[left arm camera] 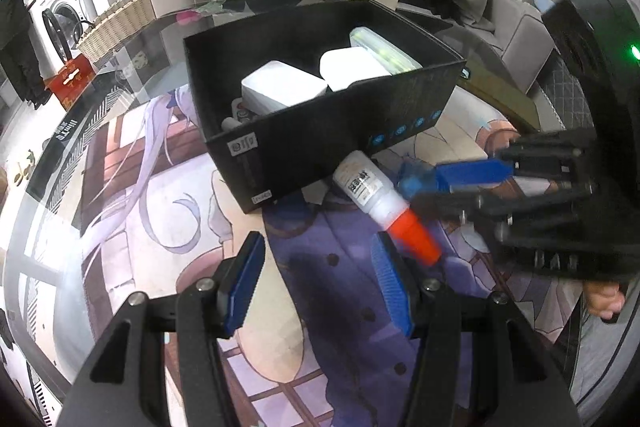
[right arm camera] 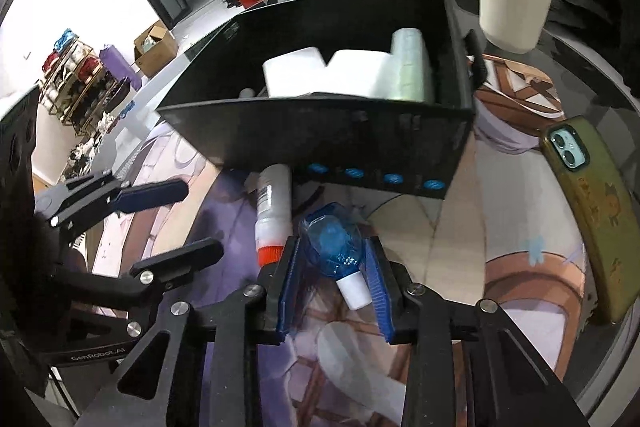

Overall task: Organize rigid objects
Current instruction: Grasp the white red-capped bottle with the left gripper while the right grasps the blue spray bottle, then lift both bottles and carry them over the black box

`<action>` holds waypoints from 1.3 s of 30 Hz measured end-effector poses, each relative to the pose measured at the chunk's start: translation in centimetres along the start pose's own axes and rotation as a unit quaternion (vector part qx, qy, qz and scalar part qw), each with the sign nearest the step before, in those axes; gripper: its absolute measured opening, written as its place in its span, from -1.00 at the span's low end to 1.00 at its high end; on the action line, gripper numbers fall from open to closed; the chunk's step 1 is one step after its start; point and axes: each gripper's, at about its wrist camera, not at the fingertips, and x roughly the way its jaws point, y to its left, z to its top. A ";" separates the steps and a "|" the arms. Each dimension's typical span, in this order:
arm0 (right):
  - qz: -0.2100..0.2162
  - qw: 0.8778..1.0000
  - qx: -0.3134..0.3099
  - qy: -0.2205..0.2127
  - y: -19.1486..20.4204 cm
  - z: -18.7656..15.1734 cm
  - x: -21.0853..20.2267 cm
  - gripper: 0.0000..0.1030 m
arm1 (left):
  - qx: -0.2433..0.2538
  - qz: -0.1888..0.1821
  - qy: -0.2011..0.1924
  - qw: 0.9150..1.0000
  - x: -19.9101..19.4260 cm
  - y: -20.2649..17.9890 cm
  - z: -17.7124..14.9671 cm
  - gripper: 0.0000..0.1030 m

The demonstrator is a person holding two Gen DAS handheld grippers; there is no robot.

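the open cardboard box (right arm camera: pixel 316 131) is matte black with a row of small blue round marks along its near wall, and holds plain white plastic cases (left arm camera: pixel 282 87). the small plastic bottle (left arm camera: pixel 370 189) is white with a black-printed label and a bright orange cap. the little faceted bottle (right arm camera: pixel 332 241) is translucent blue, capped white. the printed table mat (left arm camera: pixel 168 227) shows purple, cream and brown cartoon art. the phone case (right arm camera: pixel 592 211) is olive with orange figures.
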 end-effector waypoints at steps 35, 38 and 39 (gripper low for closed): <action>-0.046 0.999 -0.018 -0.007 0.2 -1.1 -0.1 -0.38 | 0.010 0.011 0.028 1.000 1.9 -0.3 0.4 -0.62; -0.043 0.999 -0.015 -0.006 0.6 -1.0 0.1 -0.38 | 0.009 0.012 0.028 1.000 1.6 0.0 -0.2 -0.62; -0.043 0.999 -0.016 -0.006 0.7 -0.9 0.1 -0.38 | 0.011 0.012 0.027 0.999 1.5 0.0 -0.4 -0.61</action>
